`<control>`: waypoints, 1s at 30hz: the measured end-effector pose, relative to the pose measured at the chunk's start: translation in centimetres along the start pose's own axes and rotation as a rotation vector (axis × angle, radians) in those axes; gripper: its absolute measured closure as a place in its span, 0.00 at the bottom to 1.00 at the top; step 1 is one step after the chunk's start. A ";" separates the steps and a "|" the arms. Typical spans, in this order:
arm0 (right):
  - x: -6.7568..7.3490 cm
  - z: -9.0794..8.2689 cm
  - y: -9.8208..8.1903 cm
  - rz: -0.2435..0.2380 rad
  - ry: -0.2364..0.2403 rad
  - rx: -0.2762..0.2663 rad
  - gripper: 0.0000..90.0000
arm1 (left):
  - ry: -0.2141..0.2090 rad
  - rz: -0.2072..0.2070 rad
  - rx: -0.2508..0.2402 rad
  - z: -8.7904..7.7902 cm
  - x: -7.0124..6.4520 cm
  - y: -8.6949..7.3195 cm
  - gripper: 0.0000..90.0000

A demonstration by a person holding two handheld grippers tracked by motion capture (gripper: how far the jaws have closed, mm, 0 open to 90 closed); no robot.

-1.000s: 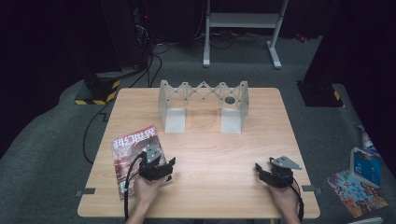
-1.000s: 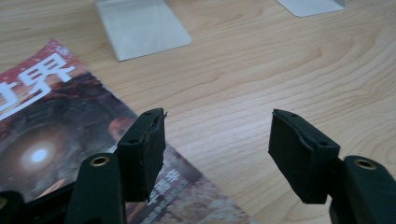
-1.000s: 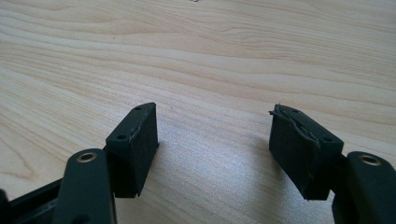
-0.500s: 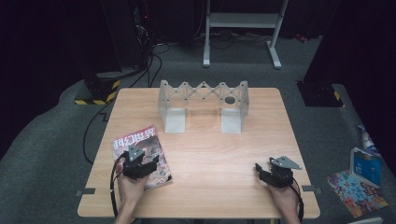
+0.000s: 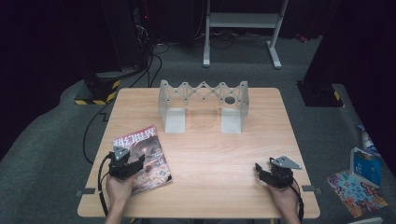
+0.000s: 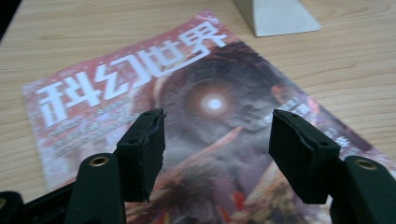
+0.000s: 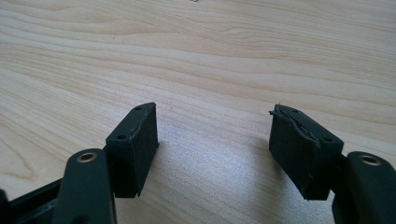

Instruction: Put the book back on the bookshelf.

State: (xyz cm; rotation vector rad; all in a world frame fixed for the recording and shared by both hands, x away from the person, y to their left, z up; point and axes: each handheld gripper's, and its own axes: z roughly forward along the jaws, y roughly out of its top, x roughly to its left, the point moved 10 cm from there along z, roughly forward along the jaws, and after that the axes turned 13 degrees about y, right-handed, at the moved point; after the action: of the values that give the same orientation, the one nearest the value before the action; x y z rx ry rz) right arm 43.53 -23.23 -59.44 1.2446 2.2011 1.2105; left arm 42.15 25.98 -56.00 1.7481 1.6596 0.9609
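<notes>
The magazine [image 5: 142, 158] lies flat near the table's [image 5: 205, 154] front left corner, with the left gripper [image 6: 215, 135] hovering over its cover, jaws apart and empty. The right gripper [image 7: 212, 135] gapes over bare wood, well apart from it. A grey folding rack [image 5: 203, 105] stands at the far side, blocking nothing.

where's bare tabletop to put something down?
Widest bare patch: table middle, bordered by magazine, white rack and right gripper. Also bare between the rack's two feet. Near-left corner is crowded: left gripper, jaws open, hangs over the magazine.
</notes>
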 end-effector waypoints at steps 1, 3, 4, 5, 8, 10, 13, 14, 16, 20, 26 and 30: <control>0.0 0.0 0.0 0.000 0.000 0.000 0.36 | 0.000 0.000 0.000 0.0 0.0 0.0 0.40; 0.0 0.0 0.0 0.001 0.000 0.000 0.36 | 0.019 0.006 0.011 0.2 0.8 -0.2 0.40; 0.0 0.0 0.0 0.000 0.000 0.000 0.36 | 0.024 0.002 0.012 0.2 1.0 -0.2 0.40; 0.0 0.0 0.0 0.001 0.000 0.000 0.36 | 0.036 -0.005 0.018 0.4 1.6 -0.4 0.40; 0.0 0.0 0.0 0.001 0.000 0.000 0.36 | 0.044 -0.015 0.026 0.6 2.1 -0.6 0.40; 0.0 0.0 0.0 0.002 0.000 0.000 0.36 | 0.051 -0.020 0.033 0.7 2.5 -0.8 0.40; 0.0 0.0 0.0 0.001 0.000 0.000 0.36 | 0.067 -0.031 0.051 1.0 3.4 -1.2 0.40; 0.0 0.0 0.0 0.000 0.001 -0.001 0.36 | 0.072 -0.040 0.052 1.1 3.6 -1.3 0.40; 0.0 0.0 0.0 0.001 0.000 0.000 0.36 | 0.074 -0.045 0.053 1.1 3.7 -1.4 0.40; 0.0 0.0 0.0 0.000 0.001 -0.001 0.36 | 0.090 -0.051 0.068 1.5 4.4 -1.7 0.40; 0.0 0.0 0.0 -0.001 0.000 -0.001 0.36 | 0.107 -0.085 0.085 1.9 5.2 -2.2 0.39; 0.0 0.0 0.0 -0.001 0.000 -0.001 0.36 | 0.115 -0.097 0.083 2.2 5.6 -2.7 0.38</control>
State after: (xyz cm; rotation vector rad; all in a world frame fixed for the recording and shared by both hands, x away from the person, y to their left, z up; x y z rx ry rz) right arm 43.54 -23.22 -59.44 1.2433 2.2009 1.2114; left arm 42.16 31.97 -58.70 1.6759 1.8630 0.9774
